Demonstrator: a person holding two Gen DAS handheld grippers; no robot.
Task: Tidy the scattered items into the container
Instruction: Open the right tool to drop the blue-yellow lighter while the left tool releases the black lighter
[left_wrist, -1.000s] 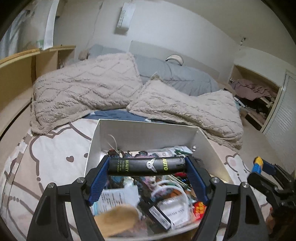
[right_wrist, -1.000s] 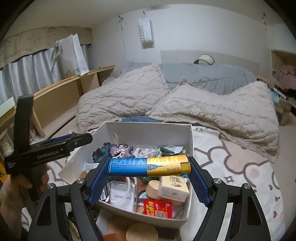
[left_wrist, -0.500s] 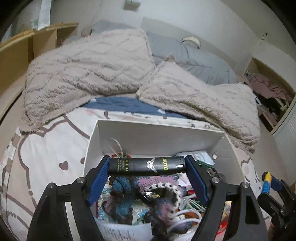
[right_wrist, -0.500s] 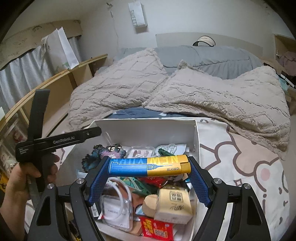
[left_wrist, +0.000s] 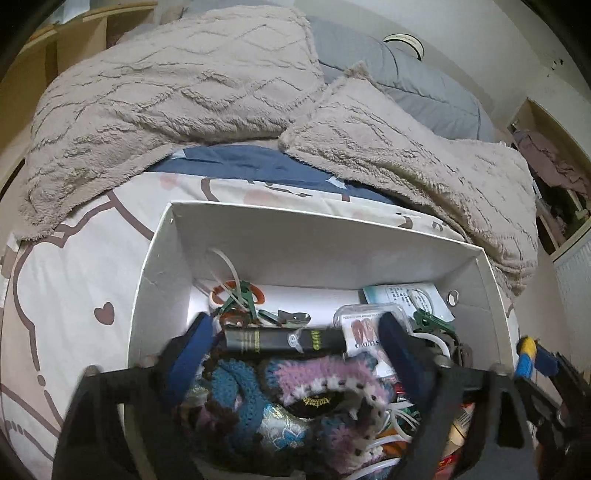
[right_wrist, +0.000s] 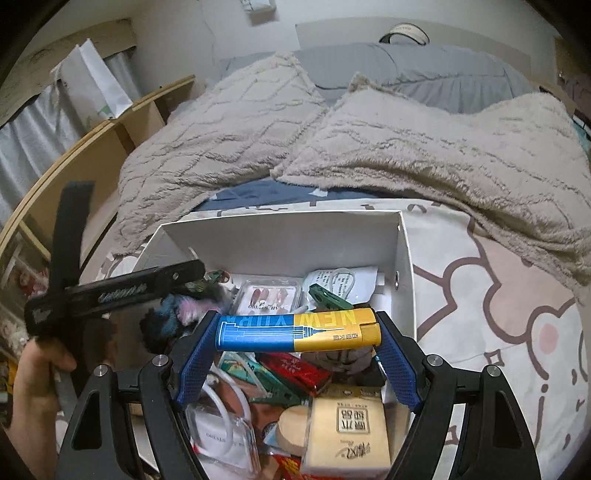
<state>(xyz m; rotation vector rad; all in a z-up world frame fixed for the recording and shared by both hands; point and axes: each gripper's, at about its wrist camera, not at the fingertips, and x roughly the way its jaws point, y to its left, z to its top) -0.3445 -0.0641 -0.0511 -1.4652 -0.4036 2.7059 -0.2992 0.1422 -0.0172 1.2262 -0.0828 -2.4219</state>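
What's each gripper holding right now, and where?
Right gripper: blue-yellow lighter, pinched by its two ends. Left gripper: open, black lighter just released.

Left tool (left_wrist: 295, 343) blurred, blue fingers (left_wrist: 190, 349) parted wide; right tool (right_wrist: 297, 345) sharp, fingers clamped.

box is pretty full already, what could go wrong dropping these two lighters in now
The black lighter sits loose between the left gripper fingers, right above the crochet piece; it may land on that soft heap and roll. The blue and yellow lighter, clamped in the right gripper, hangs over stacked packets near the white box front, so it could slide out. Both grippers crowd one box and might collide.
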